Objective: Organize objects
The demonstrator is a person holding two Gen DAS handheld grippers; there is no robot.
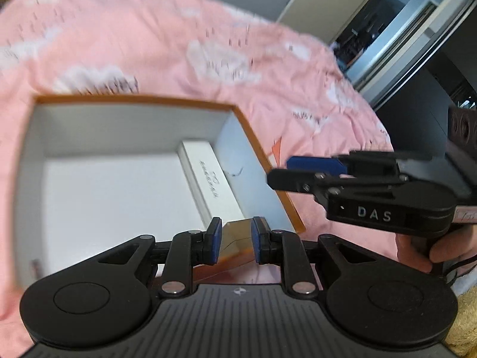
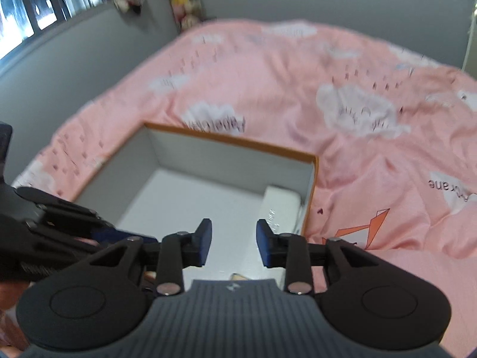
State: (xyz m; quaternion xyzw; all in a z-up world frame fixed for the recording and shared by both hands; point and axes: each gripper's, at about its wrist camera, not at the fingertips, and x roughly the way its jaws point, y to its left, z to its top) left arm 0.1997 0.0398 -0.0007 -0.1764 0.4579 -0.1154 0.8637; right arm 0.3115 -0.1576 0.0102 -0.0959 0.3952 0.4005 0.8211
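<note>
Your left gripper [image 1: 236, 240] grips a tan flat card [image 1: 235, 235]; right gripper [image 2: 234, 243] released; lower it flat into the orange-rimmed white box [image 1: 143, 101].

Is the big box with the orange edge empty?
No. The box is open on top, and one long white packet lies inside against its wall.

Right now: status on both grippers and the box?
Left gripper shut on flat tan piece. Right gripper open, empty. Orange-rimmed white box on pink bedspread holds slim white case. Nothing blocking.
</note>
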